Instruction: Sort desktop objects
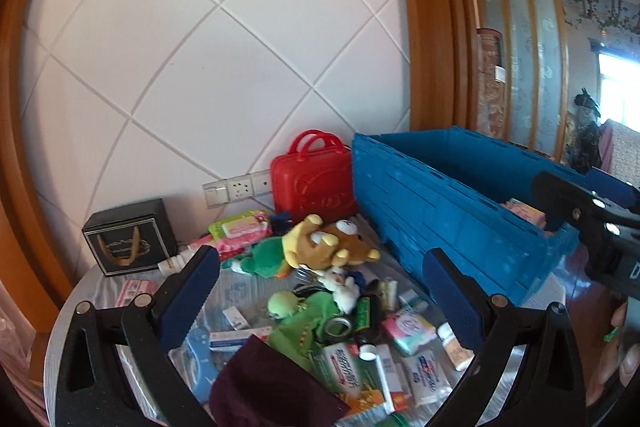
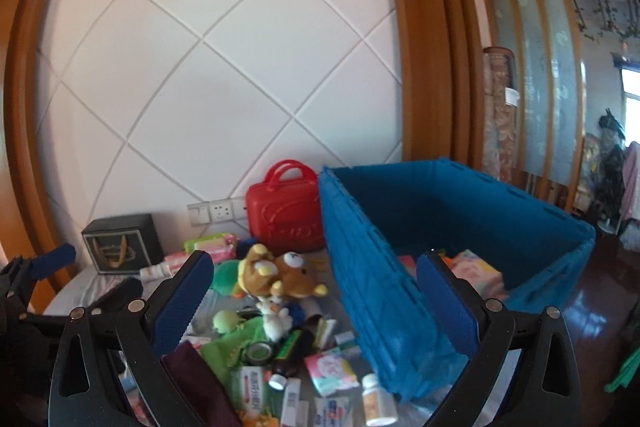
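Nearest, both the left gripper [image 1: 320, 303] and right gripper [image 2: 316, 307] hang spread and empty above the table's [image 1: 60, 323] front edge. Mid-table, the brown plush bear [image 1: 344, 241] looks light and squashy; pinch its body. Beyond, the blue crate [image 2: 400, 267] lines the right edge.

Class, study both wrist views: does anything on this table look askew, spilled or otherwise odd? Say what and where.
Yes: the plush bear lies tipped over on other toys, and boxes and a white pill bottle lie scattered beside the blue crate. Only a few packets sit inside the crate.
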Action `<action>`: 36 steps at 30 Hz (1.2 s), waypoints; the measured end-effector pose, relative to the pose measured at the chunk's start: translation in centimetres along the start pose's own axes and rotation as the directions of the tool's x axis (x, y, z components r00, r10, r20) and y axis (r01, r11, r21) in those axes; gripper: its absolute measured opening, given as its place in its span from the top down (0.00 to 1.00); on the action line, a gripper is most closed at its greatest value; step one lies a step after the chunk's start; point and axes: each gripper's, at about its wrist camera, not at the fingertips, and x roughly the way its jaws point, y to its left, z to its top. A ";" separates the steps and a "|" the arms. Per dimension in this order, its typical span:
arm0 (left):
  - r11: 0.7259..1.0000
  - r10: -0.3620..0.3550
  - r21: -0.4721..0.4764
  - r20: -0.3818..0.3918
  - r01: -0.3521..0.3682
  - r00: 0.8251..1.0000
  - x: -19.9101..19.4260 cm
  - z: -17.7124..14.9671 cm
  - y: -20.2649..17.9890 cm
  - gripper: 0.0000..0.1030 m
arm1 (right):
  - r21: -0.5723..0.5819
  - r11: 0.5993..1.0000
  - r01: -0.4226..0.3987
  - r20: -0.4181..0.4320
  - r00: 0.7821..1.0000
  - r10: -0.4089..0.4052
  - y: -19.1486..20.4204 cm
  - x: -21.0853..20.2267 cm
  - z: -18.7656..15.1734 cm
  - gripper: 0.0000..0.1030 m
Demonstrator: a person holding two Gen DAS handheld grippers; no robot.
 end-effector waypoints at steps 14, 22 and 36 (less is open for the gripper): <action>1.000 0.012 0.016 0.013 -0.013 1.000 -6.6 -1.5 -9.4 0.00 | 0.006 1.000 0.027 -0.010 1.000 -0.027 -8.0 -7.1 -2.0 0.00; 0.998 0.004 0.063 0.025 -0.005 1.000 -8.7 -1.9 -10.1 0.00 | -0.012 0.999 0.049 0.009 0.999 -0.049 -7.9 -9.3 -2.4 0.00; 0.999 0.035 0.028 0.036 -0.036 0.999 -9.4 -2.2 -7.4 0.00 | -0.041 0.999 0.021 0.020 1.000 -0.020 -5.6 -9.6 -2.3 0.00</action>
